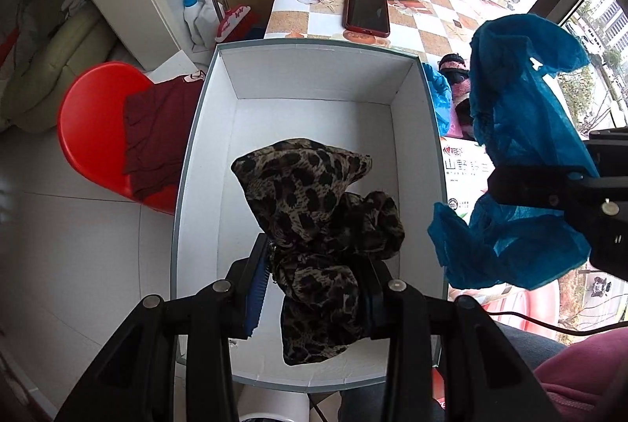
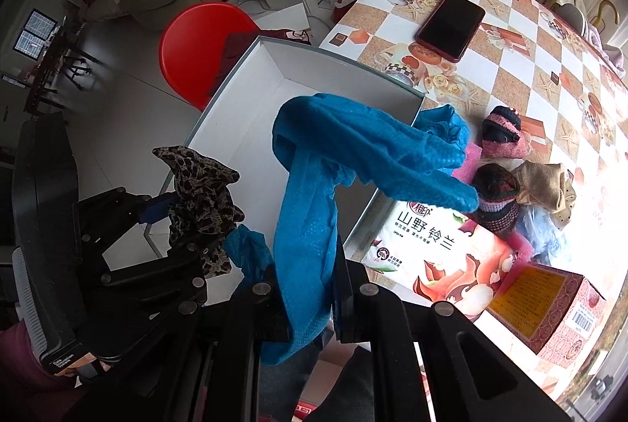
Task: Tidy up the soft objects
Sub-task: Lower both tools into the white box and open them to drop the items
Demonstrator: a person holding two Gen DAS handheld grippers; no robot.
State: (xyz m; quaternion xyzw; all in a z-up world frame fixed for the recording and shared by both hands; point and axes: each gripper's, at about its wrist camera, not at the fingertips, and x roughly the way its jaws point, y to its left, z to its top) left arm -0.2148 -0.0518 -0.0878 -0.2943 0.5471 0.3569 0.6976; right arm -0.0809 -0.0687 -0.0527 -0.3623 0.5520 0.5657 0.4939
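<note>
A leopard-print cloth [image 1: 314, 194] hangs over the white open box [image 1: 306, 77], with my left gripper [image 1: 314, 273] shut on its bunched lower part. To the right of the box, my right gripper [image 2: 308, 284] is shut on a long blue mesh cloth [image 2: 310, 210]. That cloth drapes up and over the box's right wall [image 2: 376, 198]. The left wrist view shows the blue cloth [image 1: 526, 100] and the right gripper [image 1: 522, 186] beside the box. From the right wrist view, the left gripper [image 2: 196, 237] and the leopard cloth [image 2: 200, 179] sit at the left. The box floor is bare.
On the checked tablecloth [image 2: 510, 69] lie a phone [image 2: 451, 26], two rolled socks [image 2: 504, 131], a beige sock [image 2: 549, 179], another blue cloth [image 2: 443, 124], a tissue pack [image 2: 439, 253] and a pink carton [image 2: 549, 308]. A red chair [image 1: 94, 116] with a maroon garment stands left of the box.
</note>
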